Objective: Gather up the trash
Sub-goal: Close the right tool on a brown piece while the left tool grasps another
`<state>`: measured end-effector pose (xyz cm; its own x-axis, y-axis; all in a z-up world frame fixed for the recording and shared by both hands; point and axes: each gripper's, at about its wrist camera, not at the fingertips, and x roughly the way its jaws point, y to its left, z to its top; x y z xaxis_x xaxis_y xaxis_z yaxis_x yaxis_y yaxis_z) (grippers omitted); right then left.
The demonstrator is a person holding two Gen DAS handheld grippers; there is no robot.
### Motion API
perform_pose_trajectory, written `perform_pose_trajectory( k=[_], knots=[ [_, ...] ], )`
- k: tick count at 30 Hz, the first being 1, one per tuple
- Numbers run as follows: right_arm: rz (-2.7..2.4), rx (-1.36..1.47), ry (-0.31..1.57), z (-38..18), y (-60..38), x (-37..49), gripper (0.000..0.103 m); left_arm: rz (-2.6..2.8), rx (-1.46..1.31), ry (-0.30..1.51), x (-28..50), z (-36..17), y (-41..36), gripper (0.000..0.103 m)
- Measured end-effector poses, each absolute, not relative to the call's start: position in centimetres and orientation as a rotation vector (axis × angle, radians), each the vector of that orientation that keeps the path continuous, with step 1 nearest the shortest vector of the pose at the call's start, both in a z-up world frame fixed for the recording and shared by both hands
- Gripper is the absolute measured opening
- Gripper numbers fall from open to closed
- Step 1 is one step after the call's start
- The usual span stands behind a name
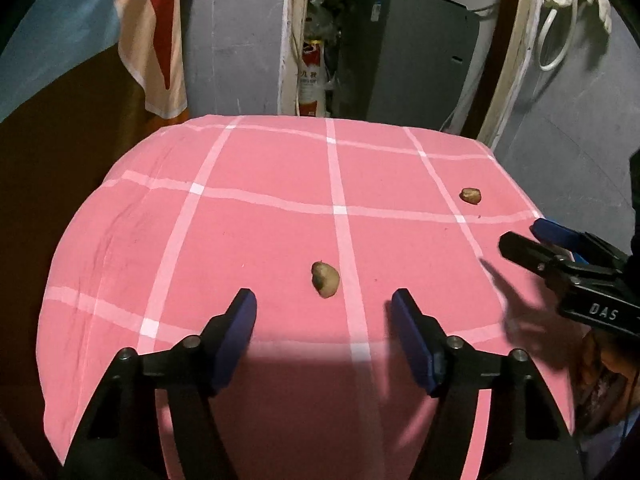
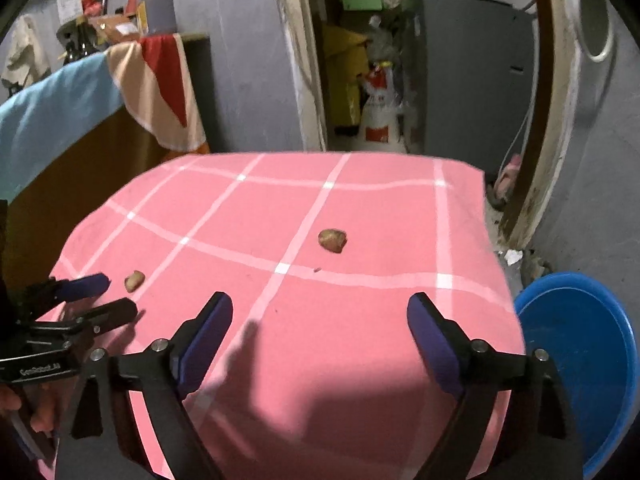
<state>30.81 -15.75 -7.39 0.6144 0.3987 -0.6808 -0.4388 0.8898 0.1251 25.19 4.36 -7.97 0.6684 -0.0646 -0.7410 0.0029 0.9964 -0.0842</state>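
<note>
— The left claw (image 1: 324, 304) had its two blue-padded fingers spread apart, pinching nothing, tilted down over the pink cloth with white grid lines (image 1: 260, 168) that covered the worktop.

— And the trash?

— One small brown lumpy scrap (image 1: 325, 279) lay on the cloth just ahead of that claw's tips, in line with the gap between the pads but not touching either. A second brown scrap of the same kind (image 1: 470, 195) sat well apart from it, nearer the far right side of the cloth.

— What about the other one?

— The right claw (image 2: 320, 312) stood wide as well, nothing between its blue pads. From its own camera the second scrap (image 2: 332, 240) lay out in front on the cloth, clear of the fingers, while the first scrap (image 2: 134, 280) showed off to the left, just beside the left claw's tips (image 2: 114, 294).

— Anything to drop them in?

— A round blue plastic basin (image 2: 580, 360) stood on the floor just beside the worktop's right edge, below the cloth. A person's fingers (image 2: 40, 416) showed at the lower left, gripping the left tool's handle.
</note>
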Motion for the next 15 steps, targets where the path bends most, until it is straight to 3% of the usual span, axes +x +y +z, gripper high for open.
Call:
perform_pose_trajectory(
  k=[3, 5, 7, 15],
  knots=[
    [0.500, -0.066, 0.789, -7.5, -15.5, 31.6, 0.085, -0.035, -0.075, 0.841, 25.4, -8.0, 4.2, 0.054],
    [0.506, -0.070, 0.798, -7.5, -15.3, 32.2, 0.078, -0.025, -0.071, 0.842, 25.7, -8.1, 4.2, 0.046],
    [0.516, -0.068, 0.813, -7.4, -15.0, 33.0, 0.073, -0.017, -0.072, 0.845, 25.9, -8.1, 4.3, 0.032],
    [0.554, -0.088, 0.865, -7.3, -13.8, 35.2, 0.055, -0.020, -0.111, 0.849, 26.6, -8.1, 4.3, 0.017]
  ],
)
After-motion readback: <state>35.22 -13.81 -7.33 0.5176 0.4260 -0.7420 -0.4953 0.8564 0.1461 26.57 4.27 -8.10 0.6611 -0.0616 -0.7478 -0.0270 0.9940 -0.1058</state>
